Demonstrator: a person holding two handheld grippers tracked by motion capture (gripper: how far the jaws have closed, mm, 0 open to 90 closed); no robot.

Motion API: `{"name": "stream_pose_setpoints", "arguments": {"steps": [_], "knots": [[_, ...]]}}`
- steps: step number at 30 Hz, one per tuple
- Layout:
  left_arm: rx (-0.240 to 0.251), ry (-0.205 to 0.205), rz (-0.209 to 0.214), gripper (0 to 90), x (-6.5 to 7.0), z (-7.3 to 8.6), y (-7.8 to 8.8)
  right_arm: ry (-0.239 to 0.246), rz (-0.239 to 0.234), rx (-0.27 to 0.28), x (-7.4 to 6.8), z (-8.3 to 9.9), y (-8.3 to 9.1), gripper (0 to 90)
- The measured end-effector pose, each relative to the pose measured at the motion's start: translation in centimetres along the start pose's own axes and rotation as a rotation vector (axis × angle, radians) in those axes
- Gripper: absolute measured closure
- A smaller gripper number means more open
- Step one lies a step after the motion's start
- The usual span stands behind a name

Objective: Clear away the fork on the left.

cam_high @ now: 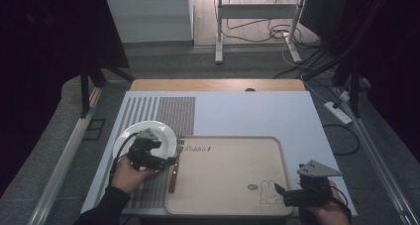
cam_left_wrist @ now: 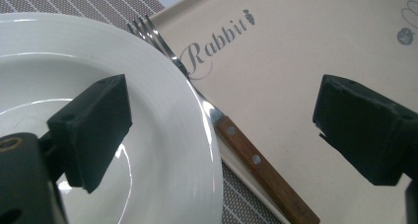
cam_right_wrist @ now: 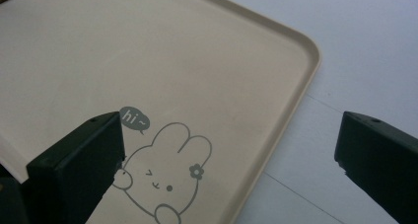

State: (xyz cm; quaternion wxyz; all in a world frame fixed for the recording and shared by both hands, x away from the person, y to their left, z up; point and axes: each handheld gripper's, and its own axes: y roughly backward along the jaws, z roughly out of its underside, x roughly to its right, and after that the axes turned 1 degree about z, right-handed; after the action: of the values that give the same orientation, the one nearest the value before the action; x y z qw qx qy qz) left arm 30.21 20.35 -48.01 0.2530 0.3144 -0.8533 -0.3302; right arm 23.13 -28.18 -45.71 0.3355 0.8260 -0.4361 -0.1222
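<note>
A white plate (cam_high: 130,136) rests on a striped placemat (cam_high: 163,111) at the left. Beside it a fork (cam_high: 174,166) with a wooden handle lies along the left rim of a beige tray (cam_high: 228,160) printed "Rabbit". My left gripper (cam_high: 170,161) is over the plate's right edge and stands open. In the left gripper view its jaws straddle the plate rim (cam_left_wrist: 167,115) and the fork (cam_left_wrist: 246,152) without touching either. My right gripper (cam_high: 281,193) is open at the tray's near right corner. The right gripper (cam_right_wrist: 231,135) has nothing between its jaws and hangs above the rabbit drawing (cam_right_wrist: 162,179).
A pale blue sheet (cam_high: 257,111) covers the table under the tray and placemat. The table's wooden far edge (cam_high: 218,84) borders a floor with cables and a metal stand (cam_high: 257,17). A power strip (cam_high: 338,112) lies to the right of the table.
</note>
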Motion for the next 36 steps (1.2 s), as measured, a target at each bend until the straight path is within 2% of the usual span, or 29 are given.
{"name": "stream_pose_setpoints", "arguments": {"steps": [6, 12, 23, 36], "knots": [[0.022, 0.006, 0.018, 5.9, -0.2, 0.8, 0.8, 0.0, 0.0, -0.002, 0.0, 0.0, 0.0, 0.0], [0.043, -0.011, 0.025, 0.2, 0.0, 1.5, 1.2, 0.0, 0.002, -0.002, 0.0, 0.0, 0.0, 0.0], [0.052, -0.041, -0.008, 0.0, -0.1, 2.7, 2.0, -0.002, 0.002, -0.003, 0.0, 0.0, 0.0, 0.0], [0.068, 0.003, -0.052, 0.0, 0.0, 5.0, 3.7, -0.006, 0.007, -0.005, 0.0, 0.0, 0.0, 0.0]]}}
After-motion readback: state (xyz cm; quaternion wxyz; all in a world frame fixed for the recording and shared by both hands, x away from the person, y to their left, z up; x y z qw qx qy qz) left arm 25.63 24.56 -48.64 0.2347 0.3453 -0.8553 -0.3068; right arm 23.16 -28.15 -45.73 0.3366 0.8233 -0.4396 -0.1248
